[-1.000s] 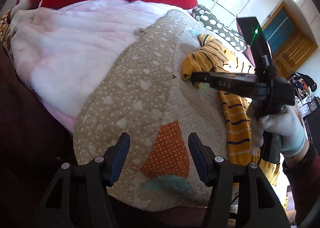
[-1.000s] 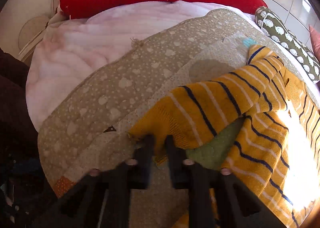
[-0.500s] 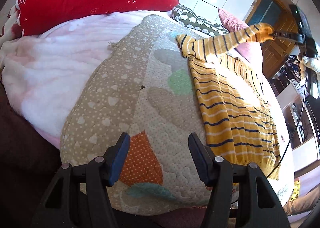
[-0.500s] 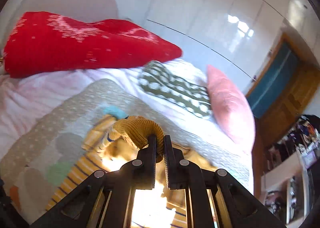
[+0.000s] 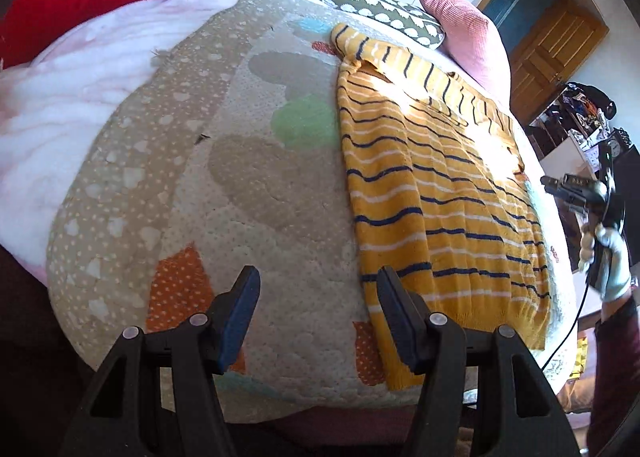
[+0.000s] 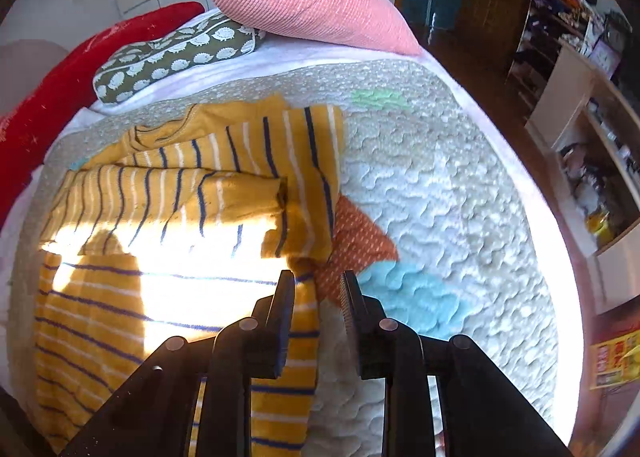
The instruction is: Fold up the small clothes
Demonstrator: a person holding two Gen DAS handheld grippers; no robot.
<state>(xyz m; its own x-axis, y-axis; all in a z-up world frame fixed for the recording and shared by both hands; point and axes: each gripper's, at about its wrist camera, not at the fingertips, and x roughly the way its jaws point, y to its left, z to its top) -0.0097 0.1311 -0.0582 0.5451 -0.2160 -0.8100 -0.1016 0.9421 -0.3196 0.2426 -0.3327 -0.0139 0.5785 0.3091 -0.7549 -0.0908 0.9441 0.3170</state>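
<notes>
1. Two grippers are ours: the right gripper (image 6: 316, 289) has just been opening its jaws, nothing pinched between them, above the sweater's edge.
2. Our left gripper (image 5: 314, 309) stands half open and empty over the quilt (image 5: 256, 193).
3. We see the striped sweater (image 5: 432, 193) flat on the quilt, one sleeve (image 6: 192, 193) folded across.
4. Sun glare washes out its middle.
</notes>
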